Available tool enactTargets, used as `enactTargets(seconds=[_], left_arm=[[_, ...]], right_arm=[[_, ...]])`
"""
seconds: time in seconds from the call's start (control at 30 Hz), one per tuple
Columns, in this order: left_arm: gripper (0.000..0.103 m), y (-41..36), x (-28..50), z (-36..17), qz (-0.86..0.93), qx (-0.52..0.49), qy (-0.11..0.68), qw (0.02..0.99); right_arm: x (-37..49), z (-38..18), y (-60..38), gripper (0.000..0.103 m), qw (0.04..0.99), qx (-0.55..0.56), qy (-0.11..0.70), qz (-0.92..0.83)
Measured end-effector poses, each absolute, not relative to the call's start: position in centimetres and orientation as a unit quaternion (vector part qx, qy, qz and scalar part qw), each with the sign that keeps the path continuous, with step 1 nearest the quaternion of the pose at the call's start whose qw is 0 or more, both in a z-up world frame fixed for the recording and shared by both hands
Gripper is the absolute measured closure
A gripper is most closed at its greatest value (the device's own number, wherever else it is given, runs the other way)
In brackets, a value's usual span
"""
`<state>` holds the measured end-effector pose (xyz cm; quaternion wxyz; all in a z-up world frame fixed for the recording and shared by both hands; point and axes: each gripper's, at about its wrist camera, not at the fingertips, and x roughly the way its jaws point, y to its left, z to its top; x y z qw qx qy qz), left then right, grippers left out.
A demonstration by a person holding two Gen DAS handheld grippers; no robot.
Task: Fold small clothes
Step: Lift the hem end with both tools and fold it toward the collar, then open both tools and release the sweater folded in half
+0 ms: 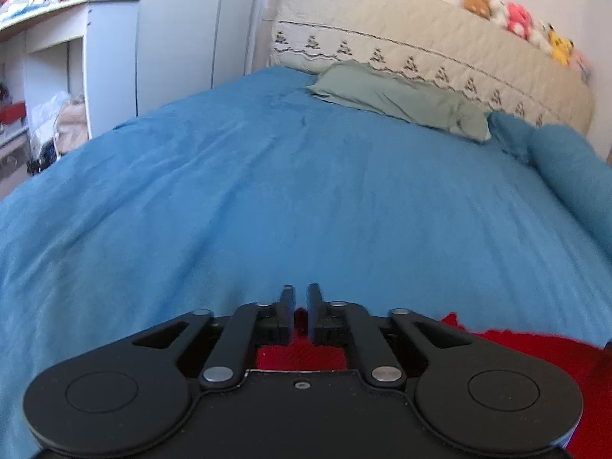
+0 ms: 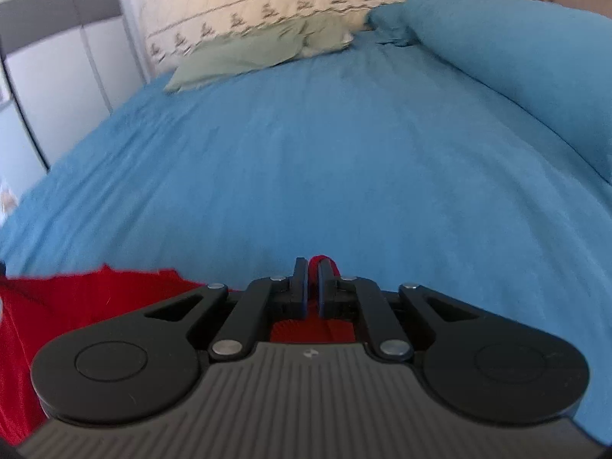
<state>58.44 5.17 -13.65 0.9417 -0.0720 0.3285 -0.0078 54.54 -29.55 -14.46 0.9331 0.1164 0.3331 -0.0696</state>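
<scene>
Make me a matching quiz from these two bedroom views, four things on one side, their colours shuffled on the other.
Things:
1. garment pinched by both grippers
2. bedspread
3. flat pillow
4. headboard cover

Colours:
A. cream with a dark stitched pattern
B. red
C. pale green
D. blue

Pairs: 1-B, 2-D, 3-C, 4-A

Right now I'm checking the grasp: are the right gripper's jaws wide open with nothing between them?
No: the right gripper has its jaws nearly closed on a fold of the red knit garment.
</scene>
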Motion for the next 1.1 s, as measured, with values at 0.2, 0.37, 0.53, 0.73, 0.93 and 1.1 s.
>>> enactTargets(seconds=[0.2, 0.37, 0.53, 0.73, 0.93, 1.1], left_arm=[[0.012, 3.2, 56.8, -12.0, -0.034, 0.002, 0.282, 0.959], [0.01, -0.1, 56.8, -11.3, -0.117, 0.07, 0.302, 0.944], [0.019, -2.6, 58.3, -14.4, -0.167, 0.082, 0.372, 0.909], [0.03, -4.0, 58.9, -18.0, -0.175, 0.108, 0.409, 0.889], [0.099, -4.0, 59.2, -18.5, -0.169, 0.095, 0.4, 0.896], [0.101, -4.3, 58.9, -17.4, -0.173, 0.084, 0.377, 0.906]], right_arm=[[53.7, -13.3, -29.8, 0.013, 0.95, 0.102, 0.291, -0.051], [53.7, -11.5, -28.5, 0.015, 0.956, 0.054, 0.286, 0.026], [55.0, -14.4, -24.5, 0.03, 0.935, -0.004, 0.347, 0.067], [56.1, -18.3, -22.1, 0.032, 0.922, -0.012, 0.384, 0.05], [56.7, -19.4, -22.1, 0.084, 0.925, -0.02, 0.379, 0.038], [55.8, -18.5, -22.0, 0.085, 0.933, -0.036, 0.355, 0.034]])
